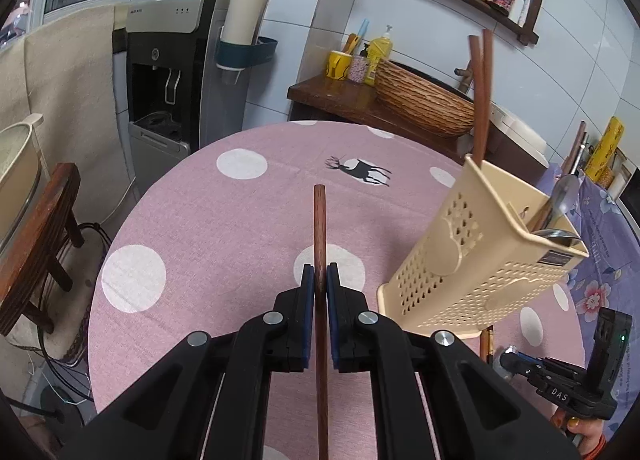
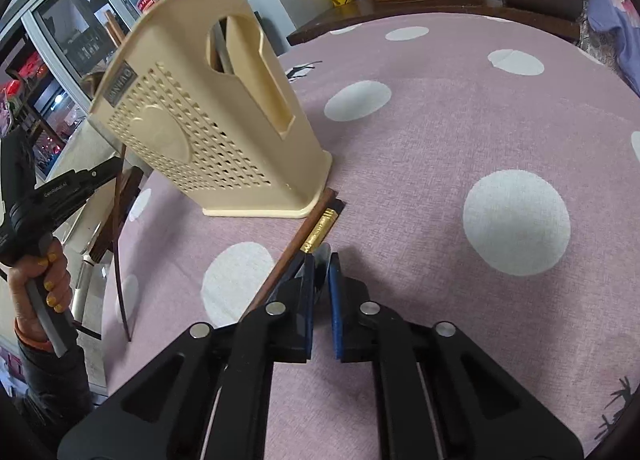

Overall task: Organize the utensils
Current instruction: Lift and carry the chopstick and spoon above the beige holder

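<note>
My left gripper [image 1: 319, 272] is shut on a brown wooden chopstick [image 1: 319, 219] that points forward above the pink dotted tablecloth [image 1: 200, 219]. To its right, a beige perforated utensil holder [image 1: 460, 260] stands with two chopsticks [image 1: 480, 91] and spoons [image 1: 560, 215] in it. In the right wrist view my right gripper [image 2: 322, 260] sits low by the holder [image 2: 192, 131] base, its pads closed on a thin silvery piece [image 2: 322, 254]; which utensil it is I cannot tell. A gold-tipped chopstick [image 2: 320, 230] and a brown chopstick [image 2: 280, 272] lie there beside the base.
A wicker basket [image 1: 424, 99] and a yellow mug [image 1: 339, 64] rest on a wooden sideboard behind the table. A water dispenser [image 1: 168, 79] stands at the back left, and a wooden chair [image 1: 36, 244] at the table's left edge.
</note>
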